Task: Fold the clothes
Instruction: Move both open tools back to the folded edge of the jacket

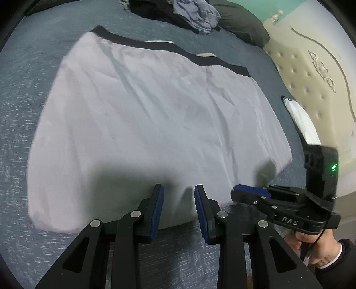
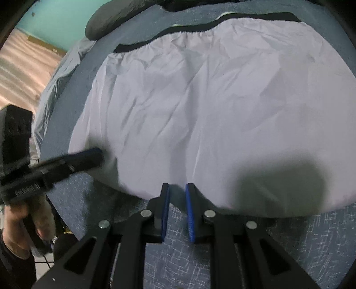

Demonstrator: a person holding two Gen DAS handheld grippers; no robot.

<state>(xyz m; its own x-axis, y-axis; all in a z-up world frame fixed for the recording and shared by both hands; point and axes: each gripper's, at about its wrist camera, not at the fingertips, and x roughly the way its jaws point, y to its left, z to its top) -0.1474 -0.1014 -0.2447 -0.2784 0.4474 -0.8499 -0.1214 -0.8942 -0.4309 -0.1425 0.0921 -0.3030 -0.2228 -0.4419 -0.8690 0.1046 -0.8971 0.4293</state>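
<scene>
Blue-grey woven bed cover (image 1: 26, 93) fills the left wrist view, with a cream tufted headboard (image 1: 311, 89) at the right and a crumpled pile of dark and blue-grey clothes (image 1: 191, 15) at the far end of the bed. On the cover, a pale lilac thin-fabric garment with a black elastic waistband (image 1: 155, 115) is spread flat, waistband at the far side. No fold is seen in it yet, so the folding of this piece is judged to be only at its start, and the far pile is judged to be still waiting. The left hand-held gripper (image 1: 179, 200) is placed at the near hem, with its blue pads parted and the cloth edge lying between them; no pinch can be confirmed. At the right, the right hand-held gripper (image 1: 247, 191) is seen sideways at the near right corner of the garment.

In the right wrist view, the same garment (image 2: 211, 111) is seen on the bed cover (image 2: 311, 240), a dark pillow (image 2: 111, 20) beyond it. The right hand-held gripper (image 2: 177, 193) is set on the near hem, its jaws closing with a narrow gap left, and the hem is between the tips. The left hand-held gripper (image 2: 89, 155), blurred, is touching the garment's left edge, held by a hand (image 2: 29, 222).
</scene>
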